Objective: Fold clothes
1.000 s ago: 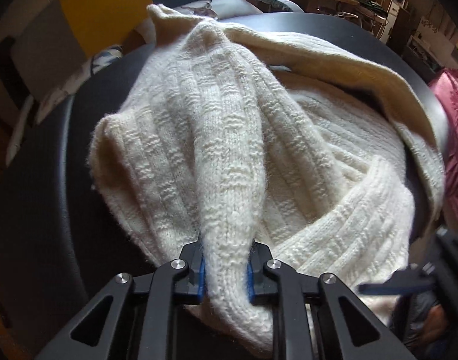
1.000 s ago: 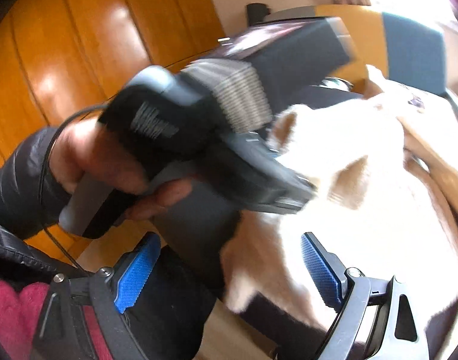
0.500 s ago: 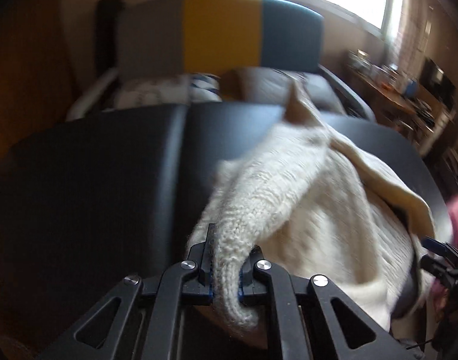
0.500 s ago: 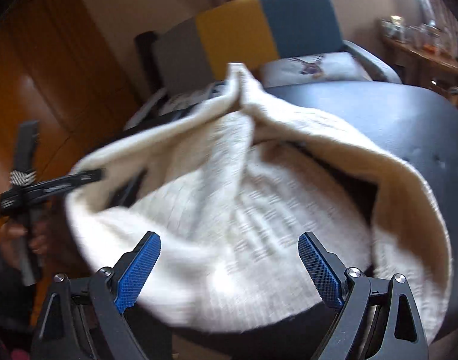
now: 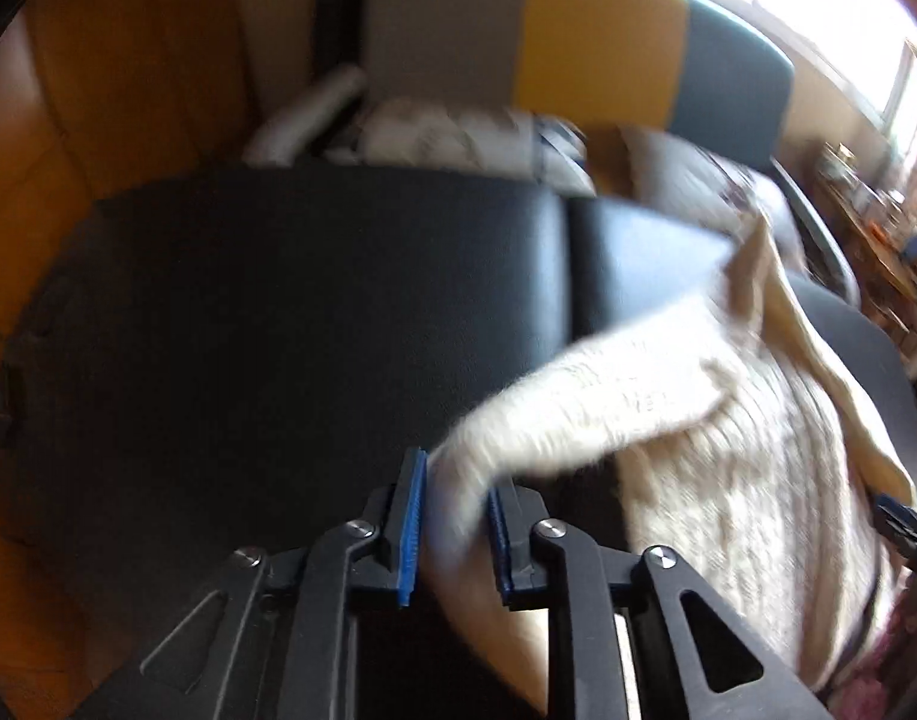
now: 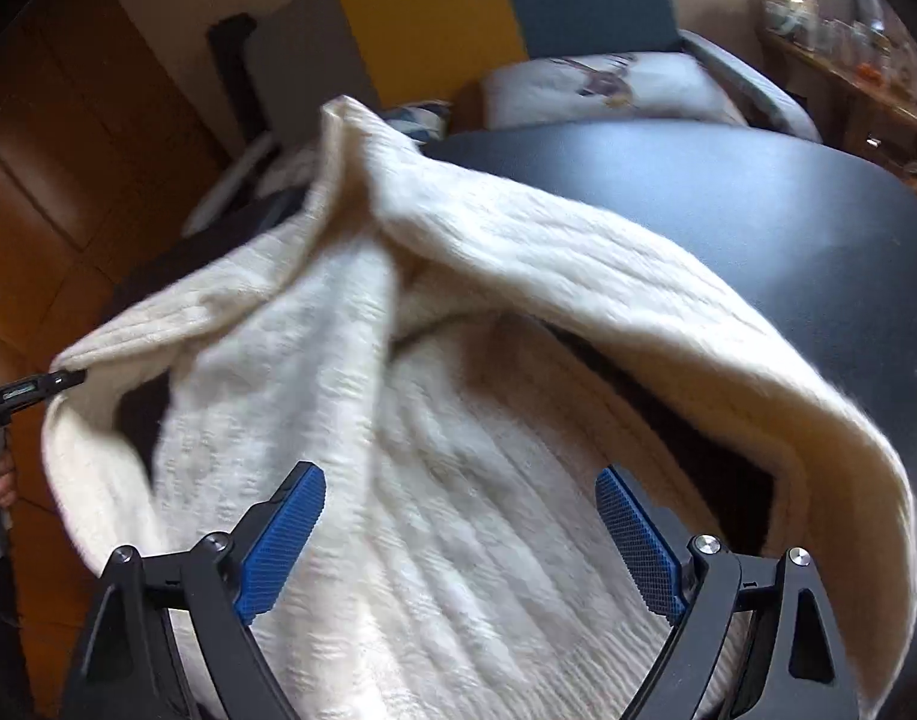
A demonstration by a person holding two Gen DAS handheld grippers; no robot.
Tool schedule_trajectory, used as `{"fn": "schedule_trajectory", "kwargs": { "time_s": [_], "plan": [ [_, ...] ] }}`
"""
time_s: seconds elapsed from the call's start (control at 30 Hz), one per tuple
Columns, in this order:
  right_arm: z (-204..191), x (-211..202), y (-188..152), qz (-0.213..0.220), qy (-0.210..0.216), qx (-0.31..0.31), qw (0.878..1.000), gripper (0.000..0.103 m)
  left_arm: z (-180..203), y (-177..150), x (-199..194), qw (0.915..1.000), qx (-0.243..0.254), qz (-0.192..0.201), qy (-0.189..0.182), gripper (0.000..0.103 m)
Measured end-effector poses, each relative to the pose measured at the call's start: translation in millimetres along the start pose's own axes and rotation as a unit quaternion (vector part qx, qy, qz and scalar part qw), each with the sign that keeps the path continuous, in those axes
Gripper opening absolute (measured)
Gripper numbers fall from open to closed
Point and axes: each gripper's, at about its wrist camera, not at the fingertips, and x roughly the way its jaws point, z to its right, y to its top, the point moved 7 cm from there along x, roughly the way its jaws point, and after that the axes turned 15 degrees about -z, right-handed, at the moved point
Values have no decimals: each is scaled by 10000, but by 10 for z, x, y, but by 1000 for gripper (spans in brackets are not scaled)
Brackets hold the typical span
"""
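A cream ribbed knit sweater (image 6: 458, 420) lies bunched on the black table (image 6: 728, 198). My left gripper (image 5: 455, 510) has one sleeve (image 5: 578, 402) between its blue pads, stretched leftward off the sweater body (image 5: 728, 450). Its jaws are opening, and the sleeve still fills most of the gap. In the right wrist view the left gripper's tip (image 6: 38, 384) holds that sleeve end at the far left. My right gripper (image 6: 458, 528) hovers wide open over the sweater's body with nothing pinched. Its blue tips (image 5: 902, 528) show at the left view's right edge.
The dark table top (image 5: 278, 330) spreads left of the sweater. Behind it stands a chair with a grey, yellow and blue back (image 5: 578, 42) and a printed cushion (image 6: 608, 84). A cluttered shelf (image 5: 878, 228) is at the right. Pink cloth (image 5: 896, 630) lies at the lower right.
The left gripper drew the sleeve up and leftward off the pile, rolling as it went. The right gripper swung from facing the left hand to over the sweater body, staying open.
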Motion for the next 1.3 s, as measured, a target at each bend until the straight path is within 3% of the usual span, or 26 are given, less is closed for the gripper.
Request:
{"fn": "schedule_trajectory", "kwargs": {
  "time_s": [0.1,0.17,0.3,0.47,0.53,0.57,0.6,0.7,0.9,1.03,1.2,1.3],
  "plan": [
    [-97,-69,240,366,-674,-569,9954,88,53,-48,-259,9981,67,480,372,19],
    [-119,-80,405,527,-1083,-843,9891,80,186,-120,-281,9969,166,592,480,19],
    [-83,37,705,553,-1327,-1003,9845,78,661,-312,-173,9969,637,455,-113,19],
    [-32,224,979,433,-1776,-1266,9750,76,1532,-356,152,9865,1508,252,-595,19],
    [14,319,1014,270,-2068,-1396,9680,55,1865,-378,304,9819,1764,130,-683,19],
    [67,400,1049,104,-2261,-1388,9641,24,1991,-440,306,9800,1861,104,-694,19],
    [110,430,1092,39,-2370,-1367,9618,11,2105,-391,392,9784,1948,75,-683,19],
    [205,347,1244,203,-2407,-1259,9622,10,2298,-279,624,9767,2050,0,-642,18],
    [536,-48,1720,671,-1838,-500,9794,10,2391,13,977,9770,2031,-50,-642,18],
    [916,47,2024,502,-1941,-1,9797,10,2407,184,1134,9779,2019,-111,-535,18],
    [1384,408,2140,24,-2196,586,9738,10,2325,618,1275,9832,1824,26,-11,17],
    [1307,355,2095,227,-2147,460,9753,10,2168,978,1260,9883,1496,214,223,17]
  ]
}}
